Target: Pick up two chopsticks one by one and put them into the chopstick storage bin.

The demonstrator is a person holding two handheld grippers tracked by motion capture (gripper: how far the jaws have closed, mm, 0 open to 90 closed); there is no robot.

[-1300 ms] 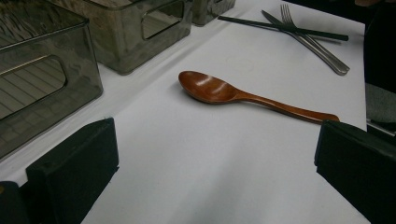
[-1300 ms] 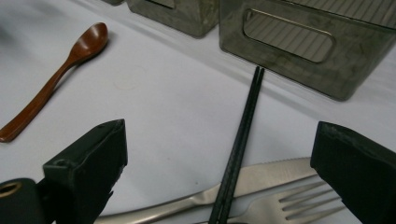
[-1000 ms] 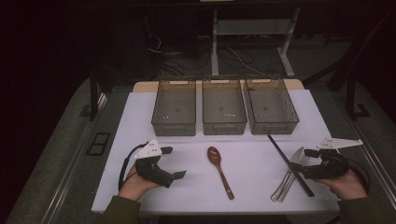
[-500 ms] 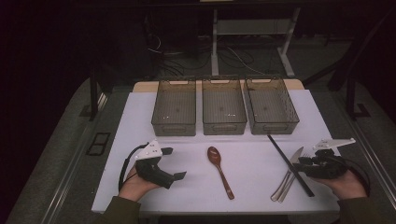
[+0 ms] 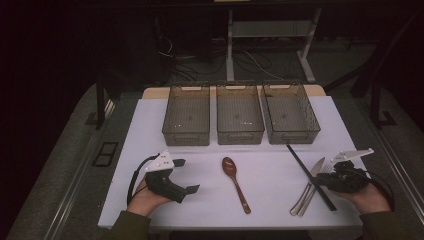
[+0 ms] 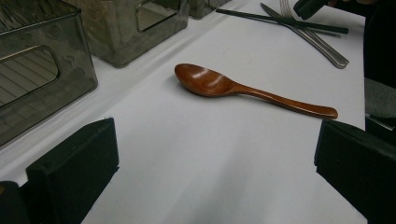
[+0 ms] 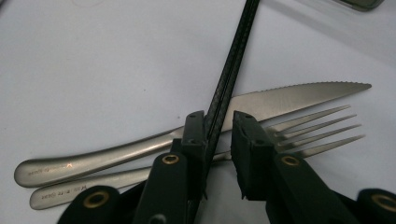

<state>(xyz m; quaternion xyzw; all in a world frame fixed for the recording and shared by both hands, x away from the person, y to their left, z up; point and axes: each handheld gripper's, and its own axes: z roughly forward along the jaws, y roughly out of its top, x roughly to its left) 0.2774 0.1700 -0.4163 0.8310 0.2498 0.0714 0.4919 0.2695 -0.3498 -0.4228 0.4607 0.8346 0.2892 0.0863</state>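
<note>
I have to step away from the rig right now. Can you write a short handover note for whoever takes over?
Right gripper: jaws have just been closing around the black chopsticks, which lie across the knife and fork; one pad touches, a gap shows on the other side, nothing lifted.
Left gripper: open, holding nothing, resting near the wooden spoon.
Done: nothing sorted; the three bins hold nothing.
Left: finish the grip, then presumably move the utensils into the bins.

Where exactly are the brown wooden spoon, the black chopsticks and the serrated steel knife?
Brown wooden spoon (image 6: 208, 81): left gripper view, on its bowl.
Black chopsticks (image 7: 233, 53): right gripper view, on the shaft above the jaws.
Serrated steel knife (image 7: 299, 95): right gripper view, on its blade.
</note>
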